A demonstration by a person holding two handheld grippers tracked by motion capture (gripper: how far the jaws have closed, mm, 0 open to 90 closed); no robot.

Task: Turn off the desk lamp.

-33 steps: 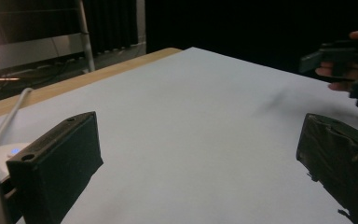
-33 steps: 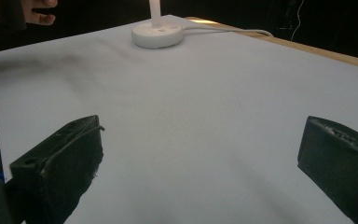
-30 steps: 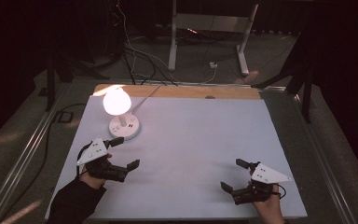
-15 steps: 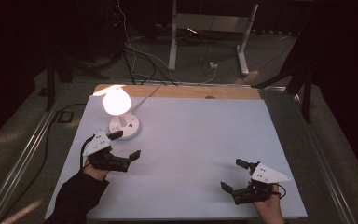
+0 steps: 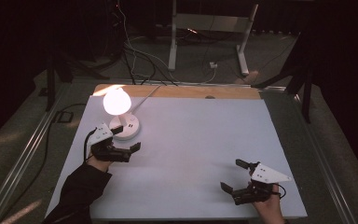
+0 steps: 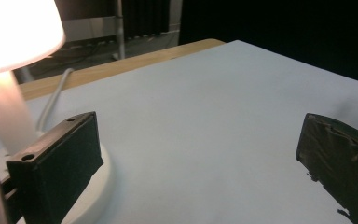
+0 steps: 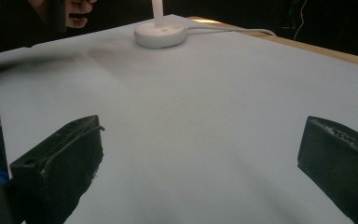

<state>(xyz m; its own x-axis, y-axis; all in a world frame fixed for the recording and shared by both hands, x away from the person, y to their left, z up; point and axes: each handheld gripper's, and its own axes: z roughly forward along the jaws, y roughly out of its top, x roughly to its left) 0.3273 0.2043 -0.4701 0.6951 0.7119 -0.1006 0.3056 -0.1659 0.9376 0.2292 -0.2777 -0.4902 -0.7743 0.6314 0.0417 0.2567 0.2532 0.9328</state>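
**Two Open Grippers, One Lit Lamp, One White Table**

Two black padded fingers (image 6: 58, 163) of the left gripper (image 5: 121, 143) stand wide apart with nothing between them; in the left gripper view one finger sits against the edge of the lamp's base, though whether it touches cannot be told, and the other hangs over bare table. The gripper carries a grey three-cornered plate on top and is held by a hand in a dark sleeve (image 5: 77, 193) at the near left.

Two black padded fingers (image 7: 60, 154) of the right gripper (image 5: 235, 179) are likewise spread wide and empty, over bare surface at the near right. It too bears a grey three-cornered plate and is held by a bare hand (image 5: 266, 207) at the table's near edge.

One small white table lamp with round base and glowing white shade (image 5: 117, 100) stands at the far left of the table, just beyond the left gripper and well apart from the right. Its base (image 7: 160, 33) appears far off in the right gripper view. A white cable (image 5: 144, 95) runs from it toward the far edge.

One flat white table top (image 5: 205, 140), with a wooden strip (image 5: 182, 91) along its far edge.

One white metal stand (image 5: 209, 32) and loose cables lie on the grey floor beyond.
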